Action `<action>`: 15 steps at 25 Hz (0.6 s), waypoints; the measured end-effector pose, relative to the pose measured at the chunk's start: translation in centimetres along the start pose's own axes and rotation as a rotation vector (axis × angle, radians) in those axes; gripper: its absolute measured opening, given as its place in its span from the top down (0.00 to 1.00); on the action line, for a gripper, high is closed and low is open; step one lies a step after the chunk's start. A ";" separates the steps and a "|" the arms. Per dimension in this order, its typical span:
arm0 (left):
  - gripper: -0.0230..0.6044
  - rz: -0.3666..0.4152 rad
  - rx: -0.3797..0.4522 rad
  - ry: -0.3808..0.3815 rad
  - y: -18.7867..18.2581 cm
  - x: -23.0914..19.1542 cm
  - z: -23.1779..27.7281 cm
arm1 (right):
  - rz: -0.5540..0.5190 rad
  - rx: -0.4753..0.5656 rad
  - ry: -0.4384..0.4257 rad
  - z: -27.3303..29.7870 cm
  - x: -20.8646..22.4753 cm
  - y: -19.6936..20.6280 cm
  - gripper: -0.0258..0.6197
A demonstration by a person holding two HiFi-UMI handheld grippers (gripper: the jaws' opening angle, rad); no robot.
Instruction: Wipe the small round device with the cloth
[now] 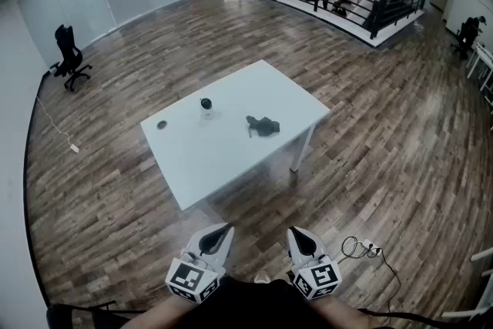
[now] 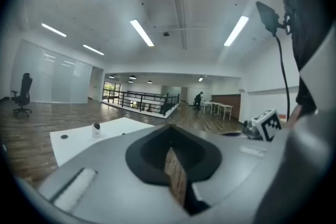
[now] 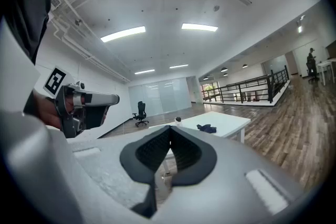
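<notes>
Looks like zero progress so far: no wiping done, with the cloth lying crumpled on the white table, apart from the small round device standing to its left. Whole job left: walk over, grab cloth, wipe. Holding the left gripper and right gripper low by the body, well short of the table, pointing roughly level, both sets of jaws pressed together on nothing.

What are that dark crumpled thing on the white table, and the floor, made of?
The dark crumpled cloth looks like soft matte fabric: it lies in limp folds. The brown plank floor looks like wood or wood-look laminate, slightly glossy: grained boards with visible seams.
</notes>
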State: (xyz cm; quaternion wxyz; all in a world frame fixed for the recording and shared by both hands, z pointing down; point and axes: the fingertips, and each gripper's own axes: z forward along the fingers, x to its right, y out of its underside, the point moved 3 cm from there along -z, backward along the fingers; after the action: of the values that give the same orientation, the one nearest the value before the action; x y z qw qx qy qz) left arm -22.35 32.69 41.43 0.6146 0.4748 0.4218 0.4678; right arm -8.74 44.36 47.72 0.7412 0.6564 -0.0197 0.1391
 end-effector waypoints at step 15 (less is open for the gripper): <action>0.96 0.107 -0.011 0.034 -1.4 -2.0 6.5 | -0.023 0.008 0.052 2.6 5.5 -0.5 0.96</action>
State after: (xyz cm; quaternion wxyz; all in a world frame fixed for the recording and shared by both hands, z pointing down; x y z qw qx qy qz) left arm -16.28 29.40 41.50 0.5839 0.4854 0.4038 0.5103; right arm -2.99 42.74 48.79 0.7405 0.6556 0.0079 0.1476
